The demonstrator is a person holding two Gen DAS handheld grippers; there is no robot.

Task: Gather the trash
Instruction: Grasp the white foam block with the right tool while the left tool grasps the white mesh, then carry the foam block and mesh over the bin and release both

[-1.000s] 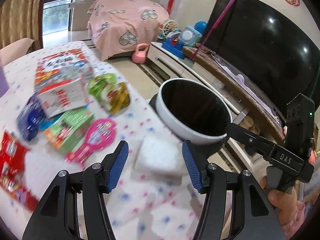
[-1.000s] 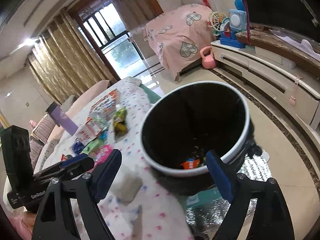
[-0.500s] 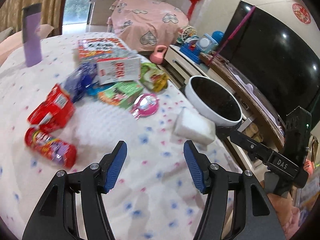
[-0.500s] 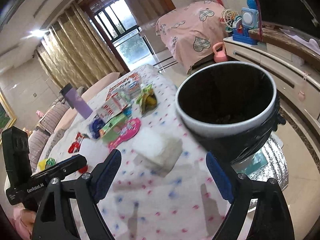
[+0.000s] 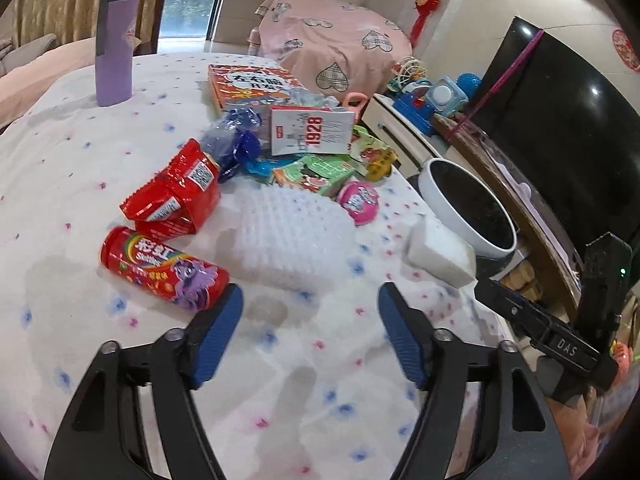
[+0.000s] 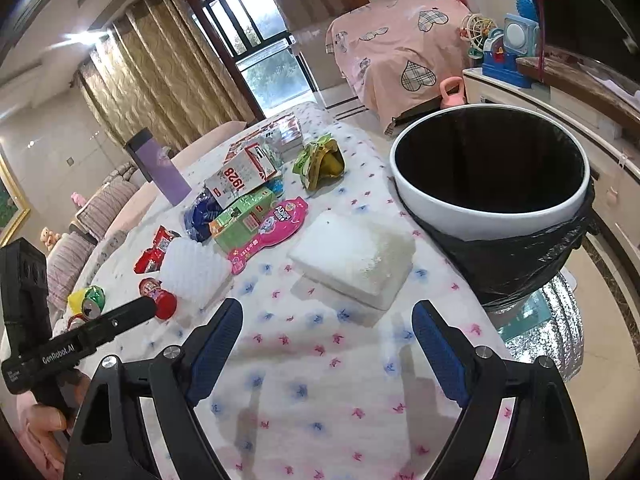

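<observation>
Opening left gripper (image 5: 310,336) jaws, nothing between them; holding right gripper (image 6: 326,340) wide and empty. Hovering over tablecloth (image 6: 320,380). Lying ahead uncollected: foam block (image 6: 352,260), candy tube (image 5: 164,270), red wrappers (image 5: 176,196), cartons. Waiting beyond the table edge: bin (image 6: 490,168). Judging most trash still to collect.

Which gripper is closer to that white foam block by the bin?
Right. The right gripper hangs just before the foam block; the opening left gripper sits farther left, both empty.

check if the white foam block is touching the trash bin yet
Apart. The right wrist view shows a strip of dotted tablecloth between the white foam block and the trash bin.
</observation>
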